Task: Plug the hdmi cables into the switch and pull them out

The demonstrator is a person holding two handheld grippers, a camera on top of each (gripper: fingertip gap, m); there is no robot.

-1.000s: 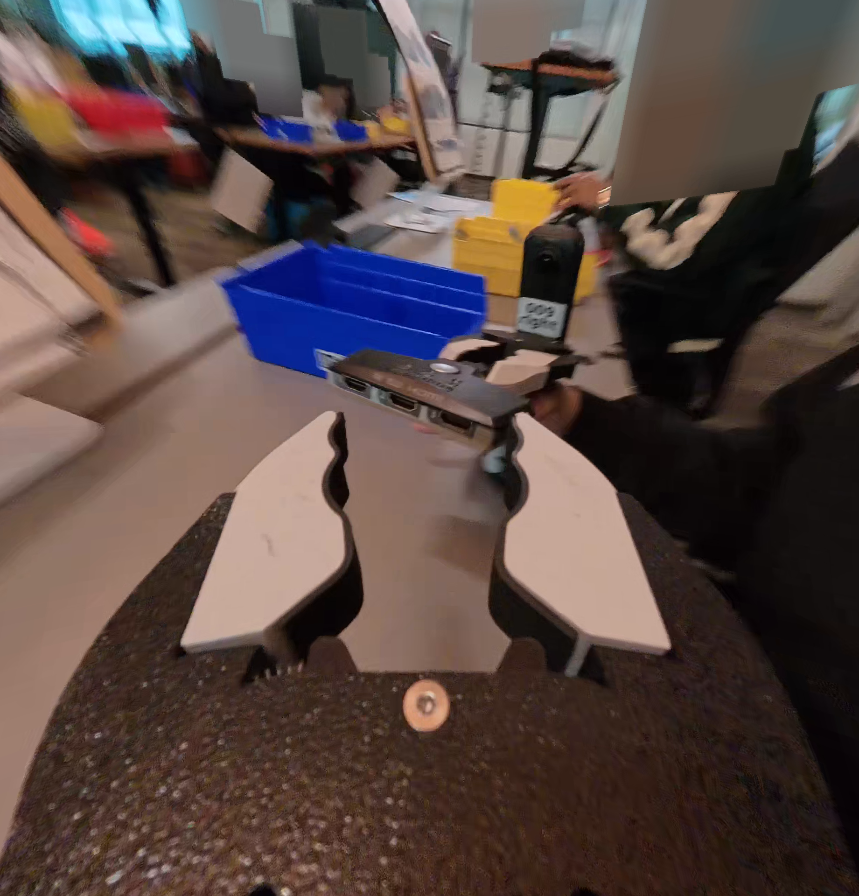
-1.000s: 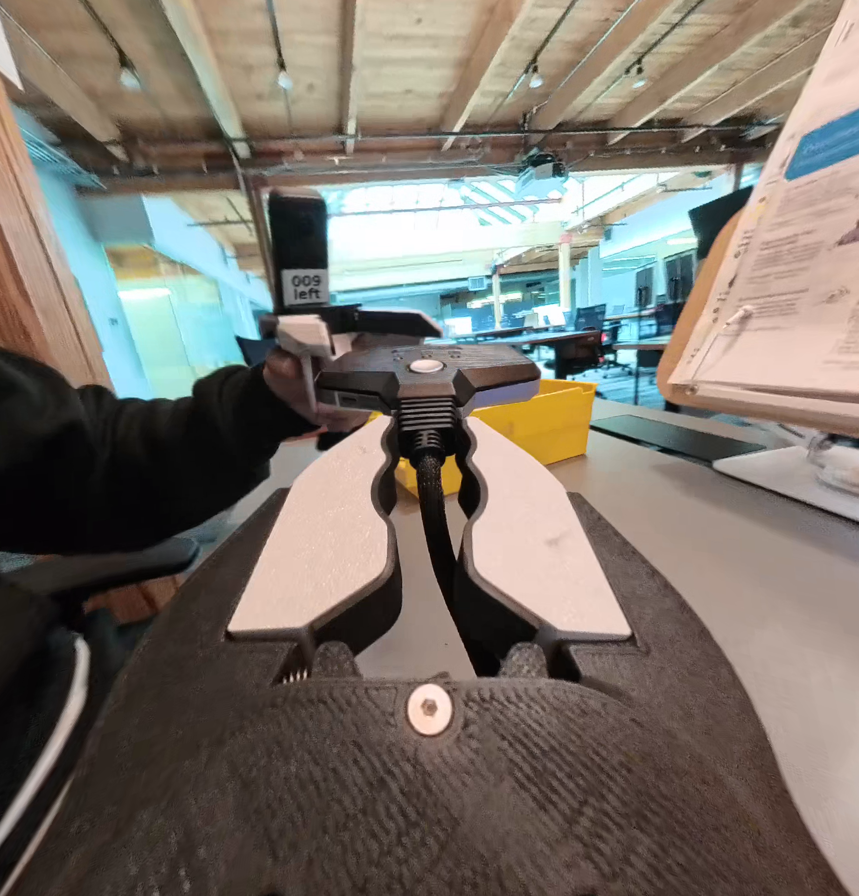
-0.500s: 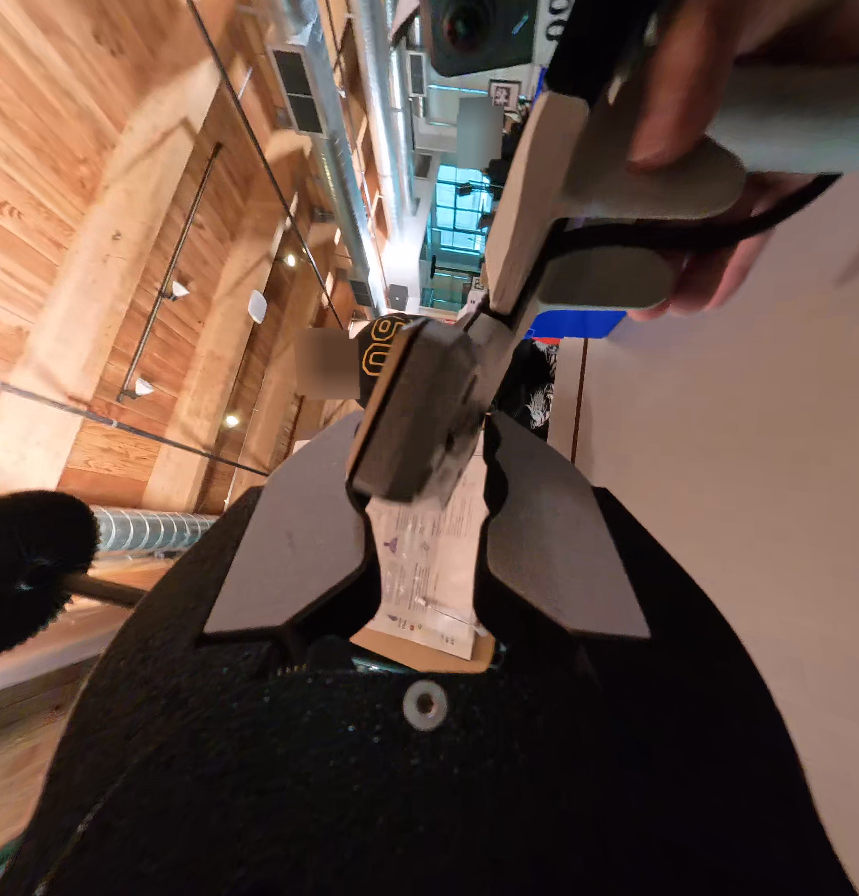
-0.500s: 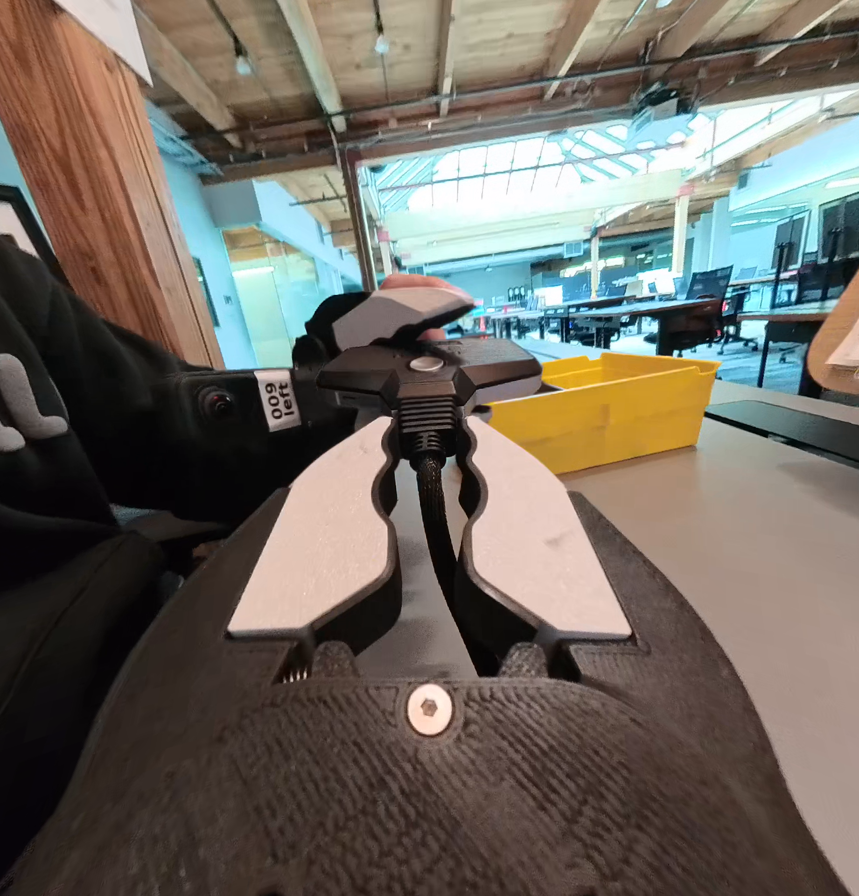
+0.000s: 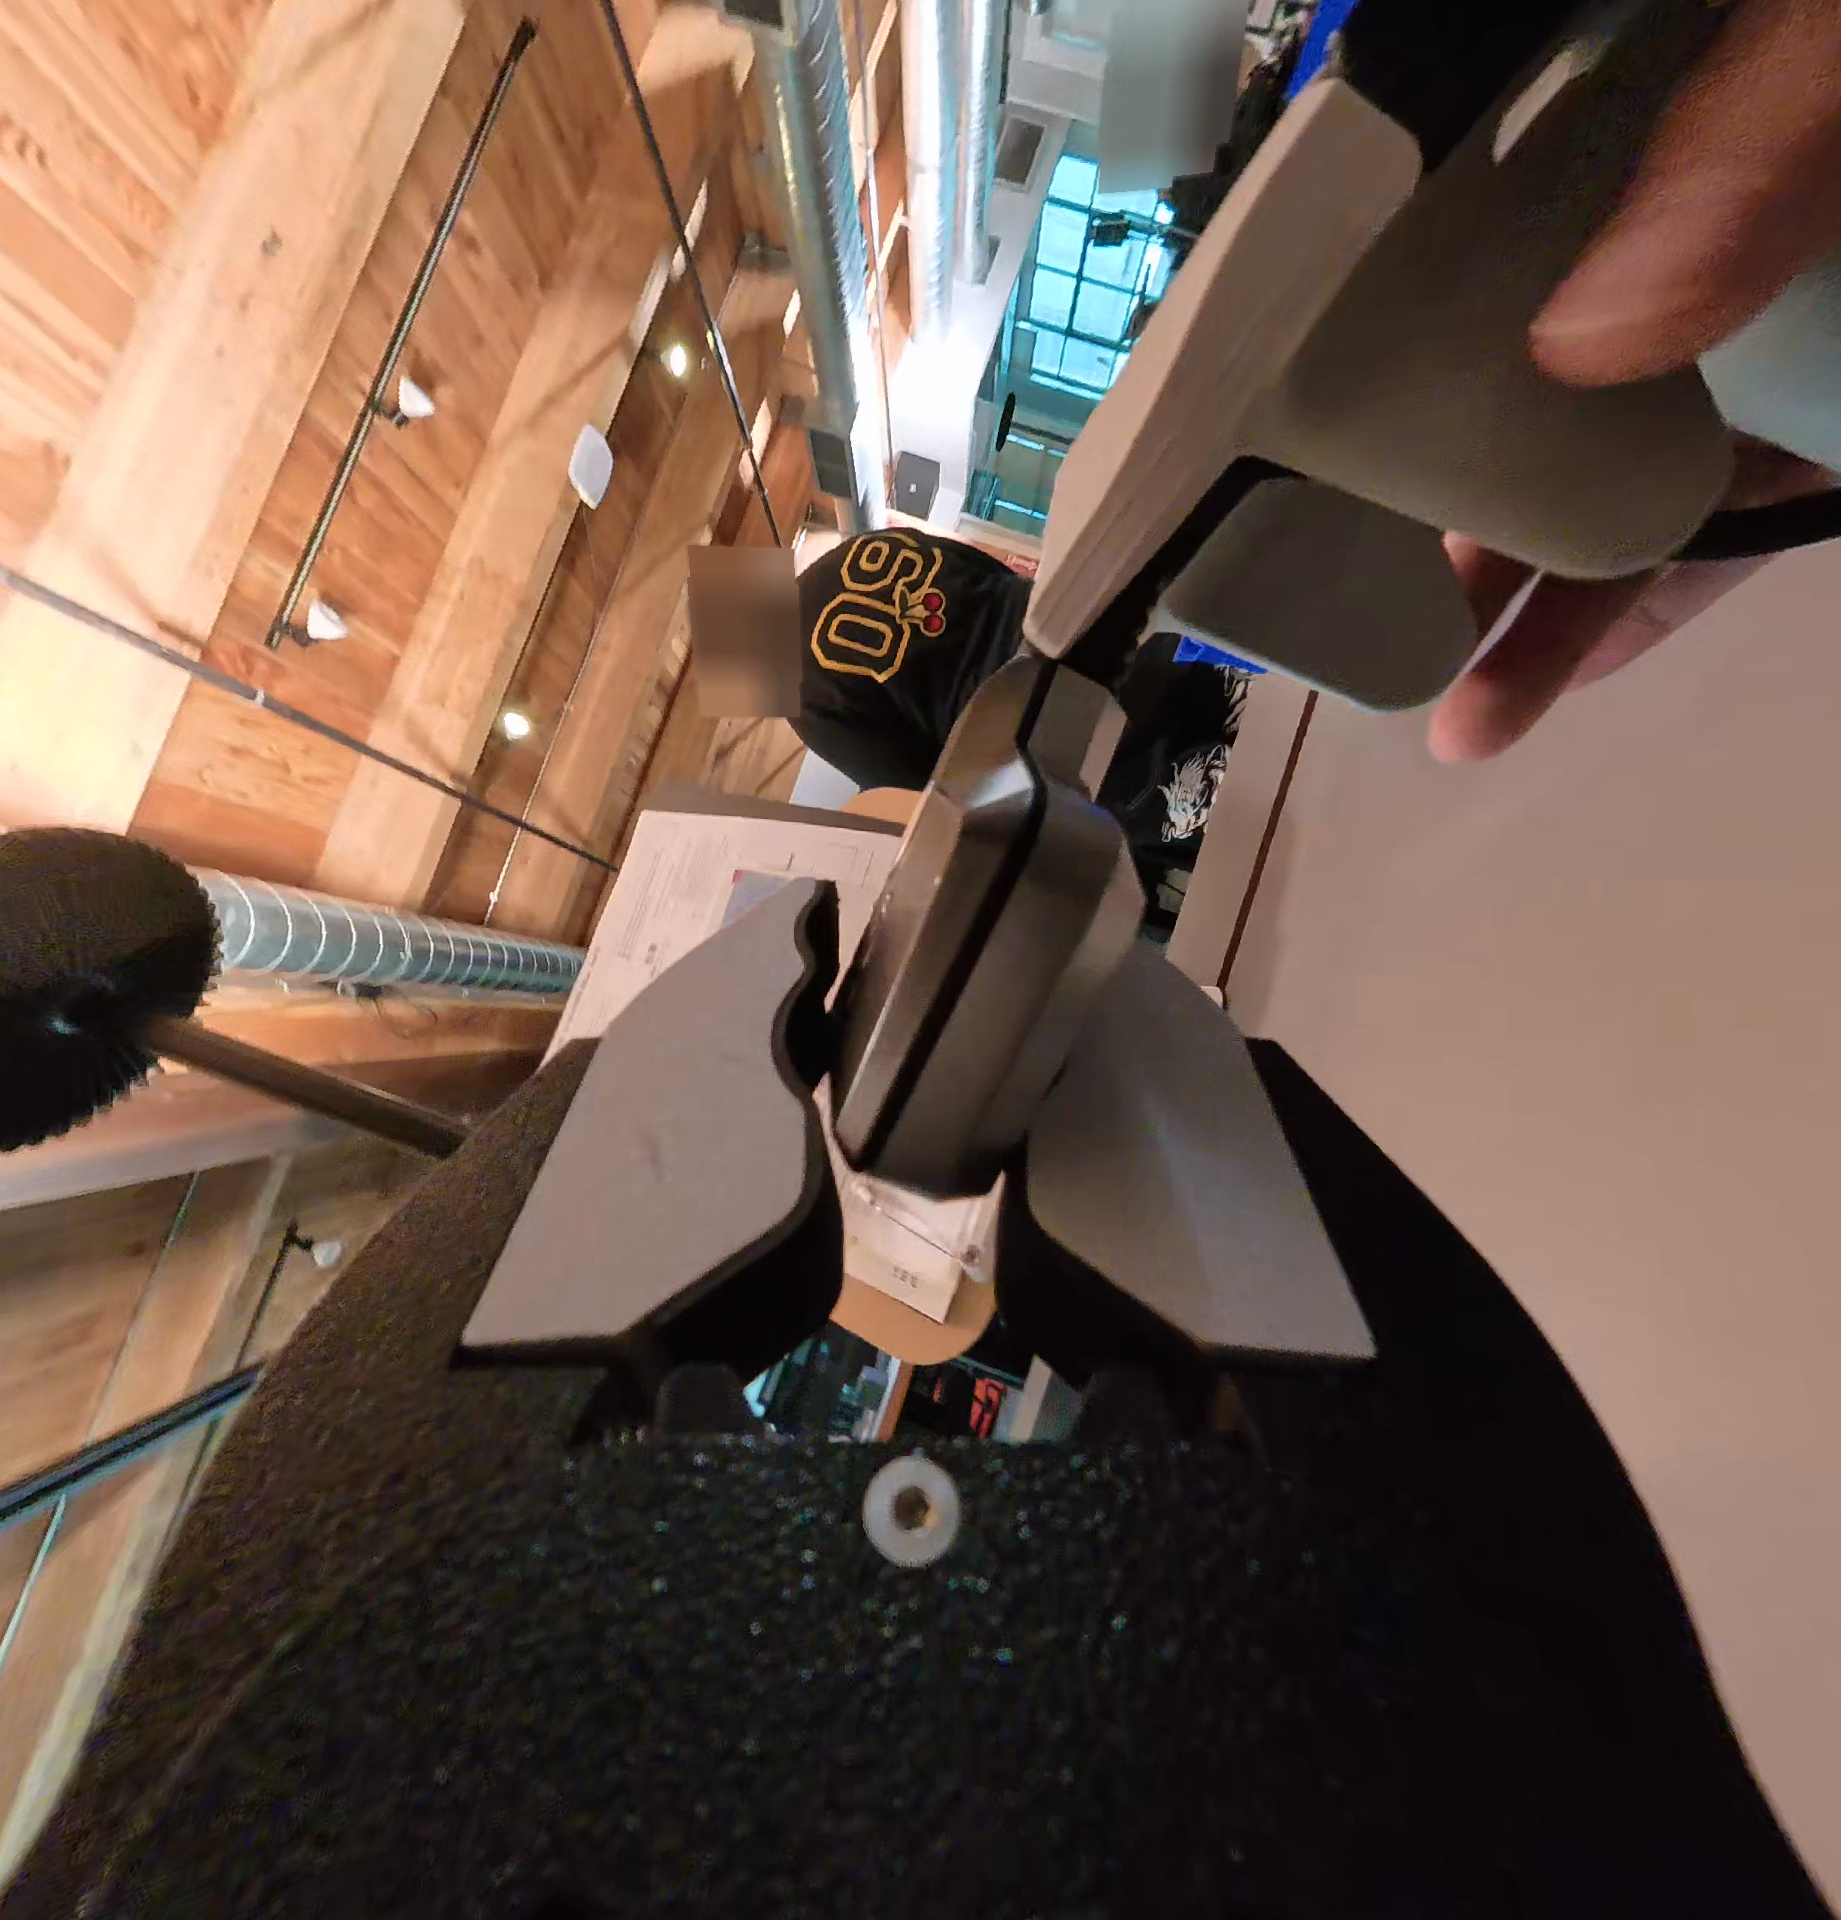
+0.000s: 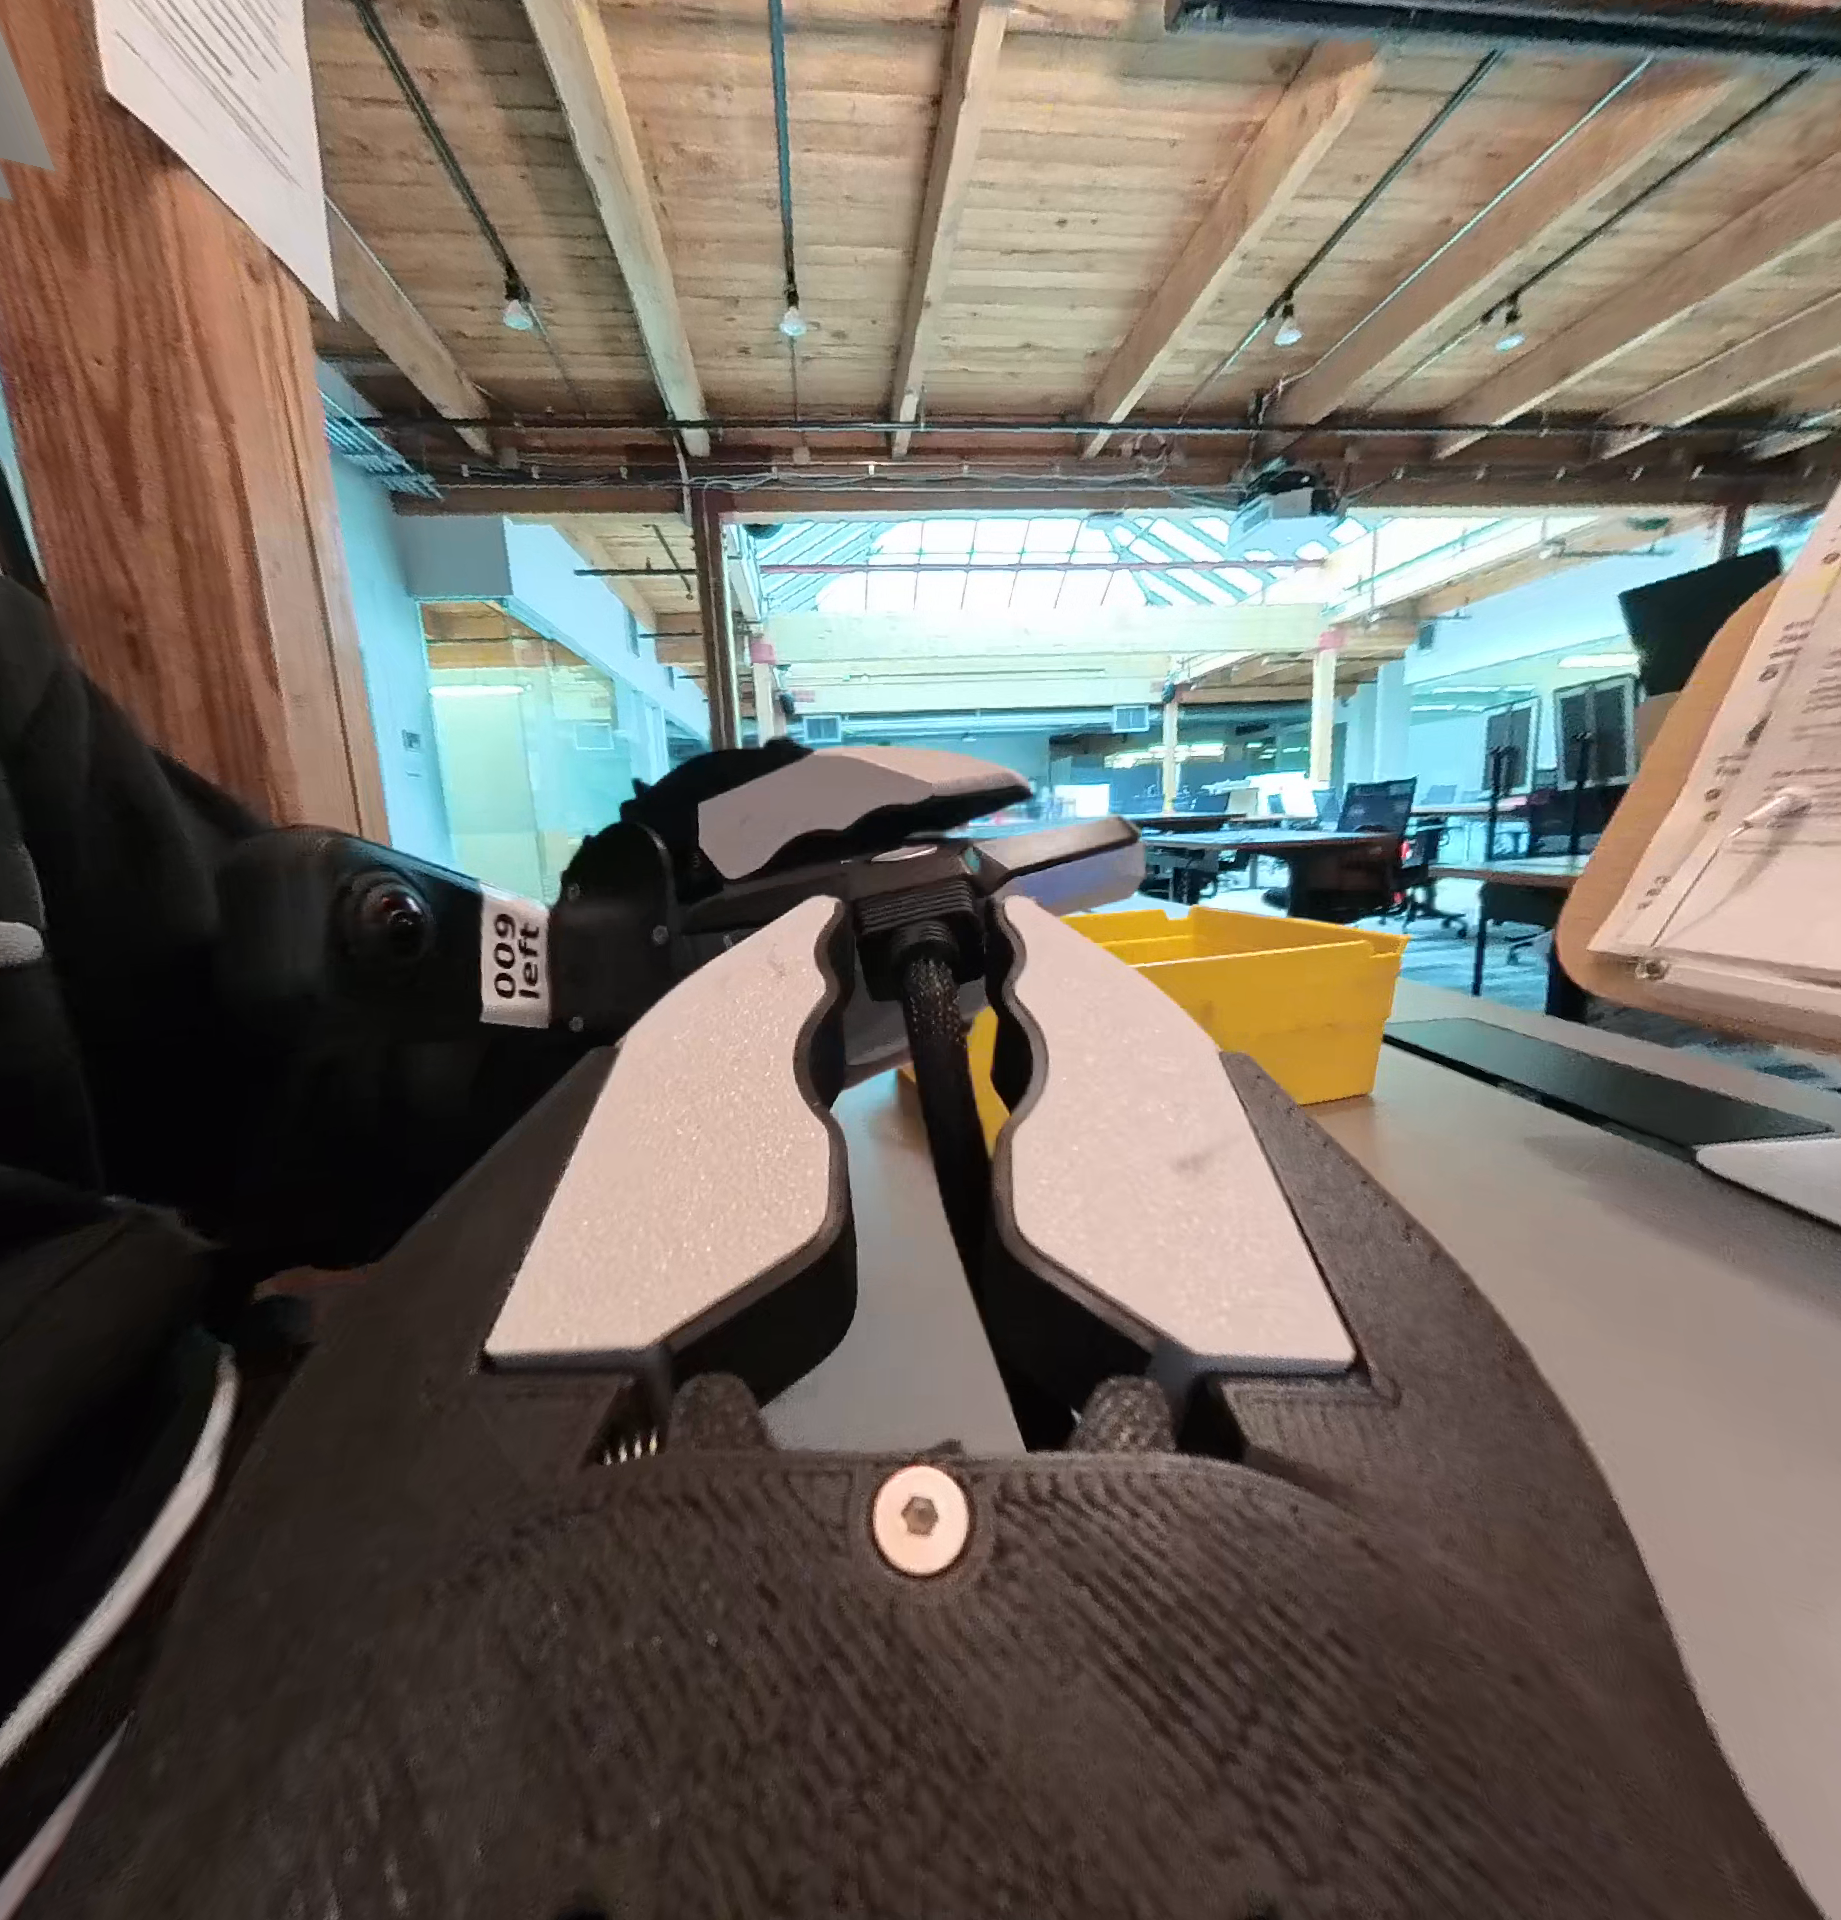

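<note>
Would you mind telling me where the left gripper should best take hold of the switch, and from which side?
Grip the switch across its two broad flat faces, at the end away from the cable held by the right gripper. Its body is thin and flat, so the left gripper, rolled on its side, probably pinches it most securely there, coming from opposite the cable.

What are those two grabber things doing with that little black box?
A person holds a grabber in each hand. The right gripper is shut on the braided cable where it enters the switch, the small black box. The left gripper has turned sideways, with its fingers on either side of the box. Both are held above the table, near a yellow bin.
</note>
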